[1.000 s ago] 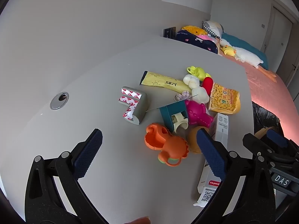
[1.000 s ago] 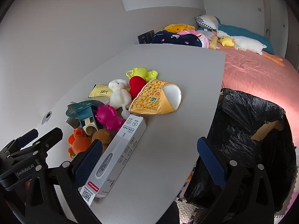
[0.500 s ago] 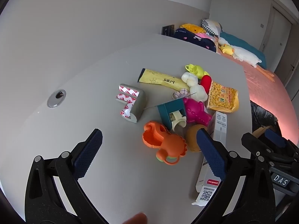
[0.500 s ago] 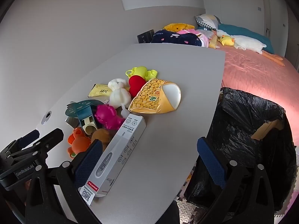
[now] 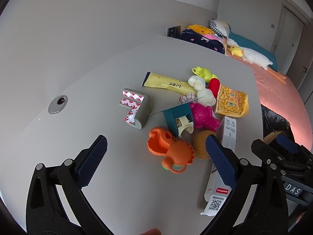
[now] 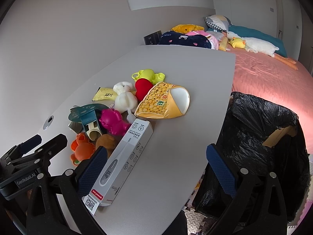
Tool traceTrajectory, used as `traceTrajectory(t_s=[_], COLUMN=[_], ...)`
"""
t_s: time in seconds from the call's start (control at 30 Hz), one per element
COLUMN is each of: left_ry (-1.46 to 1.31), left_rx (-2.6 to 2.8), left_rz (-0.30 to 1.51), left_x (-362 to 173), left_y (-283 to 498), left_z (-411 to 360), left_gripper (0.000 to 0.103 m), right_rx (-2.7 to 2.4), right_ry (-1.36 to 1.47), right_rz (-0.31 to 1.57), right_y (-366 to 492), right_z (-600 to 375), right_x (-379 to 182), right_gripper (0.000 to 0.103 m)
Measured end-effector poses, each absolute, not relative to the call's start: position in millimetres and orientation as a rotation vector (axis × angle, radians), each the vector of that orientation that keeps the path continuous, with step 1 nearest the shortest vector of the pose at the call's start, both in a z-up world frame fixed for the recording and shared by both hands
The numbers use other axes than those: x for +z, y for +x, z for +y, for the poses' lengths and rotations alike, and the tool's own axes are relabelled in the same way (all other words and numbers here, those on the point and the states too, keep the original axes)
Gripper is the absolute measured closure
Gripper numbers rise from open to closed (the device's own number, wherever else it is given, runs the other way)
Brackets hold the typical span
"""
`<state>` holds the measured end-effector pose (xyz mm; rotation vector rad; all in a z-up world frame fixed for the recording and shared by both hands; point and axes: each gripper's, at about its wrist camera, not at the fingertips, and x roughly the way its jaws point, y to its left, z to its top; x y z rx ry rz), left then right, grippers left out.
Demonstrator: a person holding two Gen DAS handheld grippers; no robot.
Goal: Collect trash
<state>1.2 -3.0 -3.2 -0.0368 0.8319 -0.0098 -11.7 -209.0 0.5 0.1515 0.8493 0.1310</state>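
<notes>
One long white thermometer box [image 6: 125, 156], QR-coded flap torn open; both grippers' jaws wide apart, empty.

Both wrist views overlook the cluttered table [image 5: 82, 90].

Both grippers are showing black plastic frames with silver rivets and 2 dark-blue textured pads [image 5: 92, 161]; the left gripper [image 6: 29, 152] is wearing a "GenRobot.AI" label, the right gripper [image 5: 281, 150] a "DAS" tag
</notes>
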Motion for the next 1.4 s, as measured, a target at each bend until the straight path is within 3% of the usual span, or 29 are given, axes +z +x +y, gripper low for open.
traceTrajectory(t_s=[1.4], left_ry=[-0.032], left_rx=[0.016], left_rz=[0.838], left_x=[-3], left_y=[3], left_z=[4], left_gripper=[0.006], right_rx=[0.165], right_ry=[0.134], right_rz=[0.897], right_y=[-13], right_z=[-195], right_x=[-7], right_gripper=[0.003])
